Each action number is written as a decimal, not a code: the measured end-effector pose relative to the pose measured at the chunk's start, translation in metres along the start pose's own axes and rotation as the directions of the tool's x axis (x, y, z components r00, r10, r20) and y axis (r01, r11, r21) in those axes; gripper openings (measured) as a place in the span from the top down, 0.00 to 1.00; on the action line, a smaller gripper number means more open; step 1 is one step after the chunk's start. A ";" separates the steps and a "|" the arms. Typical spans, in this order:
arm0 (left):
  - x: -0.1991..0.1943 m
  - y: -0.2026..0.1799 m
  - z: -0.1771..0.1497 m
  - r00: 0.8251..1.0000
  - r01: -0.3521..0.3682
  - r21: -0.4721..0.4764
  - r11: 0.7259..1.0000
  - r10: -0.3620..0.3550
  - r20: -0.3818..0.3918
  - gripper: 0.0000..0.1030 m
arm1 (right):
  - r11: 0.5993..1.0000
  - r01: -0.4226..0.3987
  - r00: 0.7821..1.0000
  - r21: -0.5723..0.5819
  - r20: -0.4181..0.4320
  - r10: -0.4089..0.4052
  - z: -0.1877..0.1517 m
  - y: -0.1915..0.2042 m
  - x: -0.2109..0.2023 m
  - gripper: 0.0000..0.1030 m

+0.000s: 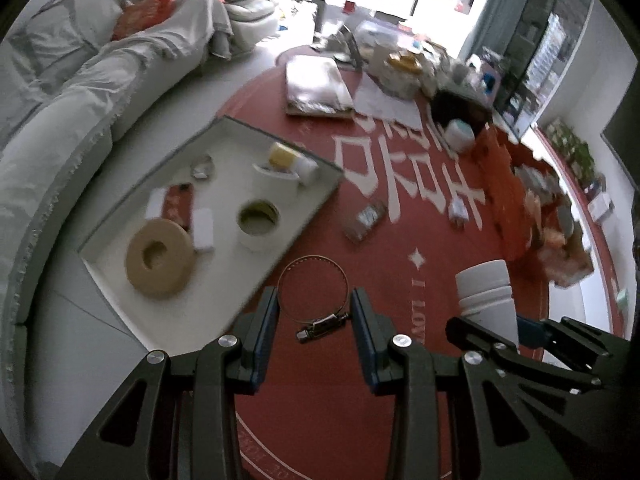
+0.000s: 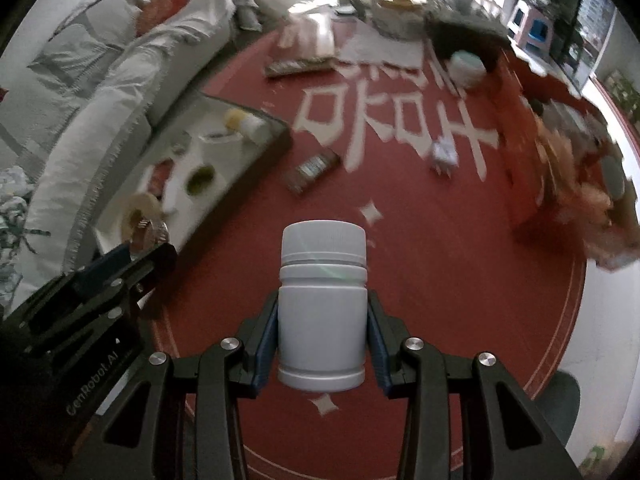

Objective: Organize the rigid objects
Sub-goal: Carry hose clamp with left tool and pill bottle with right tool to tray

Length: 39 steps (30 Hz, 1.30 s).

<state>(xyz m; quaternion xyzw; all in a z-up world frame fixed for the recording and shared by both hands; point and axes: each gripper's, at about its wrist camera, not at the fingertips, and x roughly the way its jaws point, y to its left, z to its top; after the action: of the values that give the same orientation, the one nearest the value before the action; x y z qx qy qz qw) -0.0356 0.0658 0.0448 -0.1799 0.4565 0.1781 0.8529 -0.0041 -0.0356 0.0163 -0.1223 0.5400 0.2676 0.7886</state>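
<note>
My right gripper (image 2: 322, 332) is shut on a white plastic bottle (image 2: 323, 304), held upright above the red rug; the bottle also shows in the left wrist view (image 1: 486, 292). My left gripper (image 1: 314, 320) is open, its fingers on either side of a metal hose clamp (image 1: 314, 296) lying on the rug. A white tray (image 1: 120, 236) to the left holds a brown tape roll (image 1: 160, 258), a white tape roll (image 1: 258, 224), another white roll (image 1: 278, 182), a red card (image 1: 178, 204) and a yellow-capped bottle (image 1: 288, 158).
On the red rug (image 1: 400, 240) lie a small dark packet (image 1: 366, 220) and a small white adapter (image 1: 458, 210). A grey sofa (image 1: 60, 120) runs along the left. Orange bags (image 1: 508, 184), boxes and clutter crowd the right and far side.
</note>
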 end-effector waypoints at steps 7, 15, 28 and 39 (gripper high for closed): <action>-0.037 0.036 0.046 0.993 -0.063 -0.060 0.996 0.069 0.100 0.62 | 0.996 -0.085 0.993 -0.037 0.073 0.087 0.046 0.031 -0.026 0.60; -0.052 0.086 0.079 0.971 -0.158 -0.148 0.976 0.181 0.157 0.62 | 0.987 -0.120 0.983 -0.108 0.127 0.134 0.090 0.066 -0.040 0.60; 0.034 0.111 0.064 0.974 -0.228 -0.162 0.960 0.226 -0.033 0.62 | 0.981 -0.111 0.994 -0.158 -0.022 0.109 0.101 0.107 0.033 0.59; 0.063 0.121 0.067 0.966 -0.255 -0.168 0.952 0.245 -0.080 0.62 | 0.982 -0.105 0.992 -0.159 -0.092 0.091 0.107 0.115 0.072 0.59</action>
<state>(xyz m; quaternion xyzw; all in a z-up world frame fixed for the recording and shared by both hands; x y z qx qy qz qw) -0.0116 0.2120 0.0093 -0.2009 0.4825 0.3192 0.7905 0.0363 0.1318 0.0025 -0.1710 0.5544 0.3443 0.7382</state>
